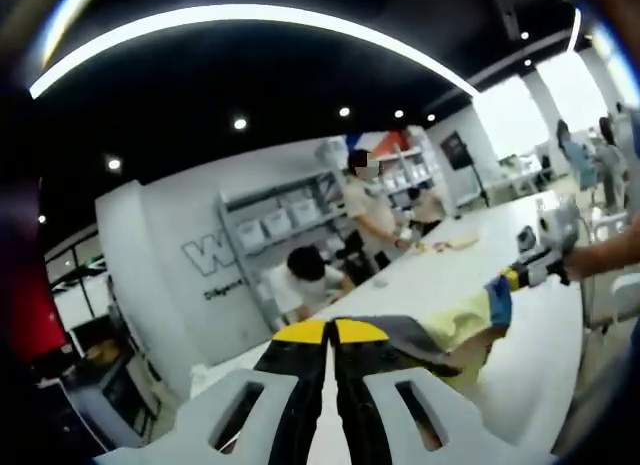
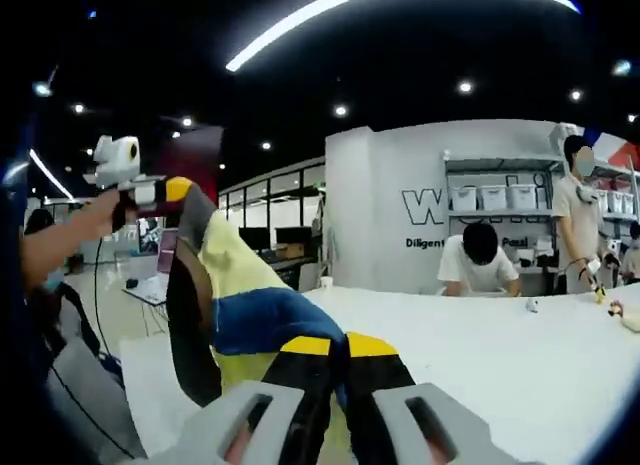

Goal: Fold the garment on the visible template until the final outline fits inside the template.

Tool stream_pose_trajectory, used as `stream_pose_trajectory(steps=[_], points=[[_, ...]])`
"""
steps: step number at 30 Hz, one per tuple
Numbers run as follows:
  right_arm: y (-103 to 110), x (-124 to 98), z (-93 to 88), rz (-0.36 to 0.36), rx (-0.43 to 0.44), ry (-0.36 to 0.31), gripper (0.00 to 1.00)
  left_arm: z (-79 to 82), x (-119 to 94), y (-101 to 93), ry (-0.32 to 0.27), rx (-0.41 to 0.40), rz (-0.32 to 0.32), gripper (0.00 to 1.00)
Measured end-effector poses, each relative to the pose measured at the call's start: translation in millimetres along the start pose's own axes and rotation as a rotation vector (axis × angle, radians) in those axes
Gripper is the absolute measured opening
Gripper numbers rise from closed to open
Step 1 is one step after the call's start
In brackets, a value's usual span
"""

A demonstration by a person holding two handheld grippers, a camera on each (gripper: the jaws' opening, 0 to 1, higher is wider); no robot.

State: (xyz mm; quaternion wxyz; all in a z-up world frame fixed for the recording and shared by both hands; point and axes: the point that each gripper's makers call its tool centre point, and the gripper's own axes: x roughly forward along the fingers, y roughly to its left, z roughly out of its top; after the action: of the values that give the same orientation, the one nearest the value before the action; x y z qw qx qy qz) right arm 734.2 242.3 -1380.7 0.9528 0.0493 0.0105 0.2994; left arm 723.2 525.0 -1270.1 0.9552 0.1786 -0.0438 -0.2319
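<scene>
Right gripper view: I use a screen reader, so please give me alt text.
The right hand-held gripper, jaws shut, holds up a yellow, blue and grey garment over a white table. The left hand-held gripper grips its far end, and two people stand behind.

a lab-like workroom: long white table [image 2: 520,355], bin-stacked shelves [image 2: 495,200], wall lettering [image 2: 425,207].
</scene>
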Motion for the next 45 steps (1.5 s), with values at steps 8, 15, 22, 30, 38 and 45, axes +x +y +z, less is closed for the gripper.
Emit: stream_pose_trajectory(steps=[8, 15, 22, 30, 38, 45], points=[[4.6, -6.6, 60.6, 0.049, 0.08, -0.126, 0.0, 1.9, -13.0, 14.4, -0.017, -0.027, 0.001, 0.02], [29.4, -34.5, 85.1, 0.166, 0.138, -0.156, 0.0, 9.3, -36.8, -6.9, -0.055, -0.076, -0.11, 0.02], [73.4, -74.9, 94.3, 0.284, 0.13, -0.137, 0.0, 29.8, -81.4, -28.7, -0.133, -0.108, -0.253, 0.02], [92.7, -95.7, 109.3, 0.465, 0.309, -0.155, 0.0, 34.2, -111.8, -34.8, -0.187, -0.231, -0.382, 0.02], [30.0, -17.1, -14.8, 0.253, 0.3, 0.28, 0.0, -71.8, -44.4, -32.9, 0.045, -0.3, -0.311, 0.02], [-32.3, 59.1, -114.7, 0.098, 0.244, 0.432, 0.0, -163.2, 29.8, -34.2, 0.154, -0.25, -0.249, 0.02]])
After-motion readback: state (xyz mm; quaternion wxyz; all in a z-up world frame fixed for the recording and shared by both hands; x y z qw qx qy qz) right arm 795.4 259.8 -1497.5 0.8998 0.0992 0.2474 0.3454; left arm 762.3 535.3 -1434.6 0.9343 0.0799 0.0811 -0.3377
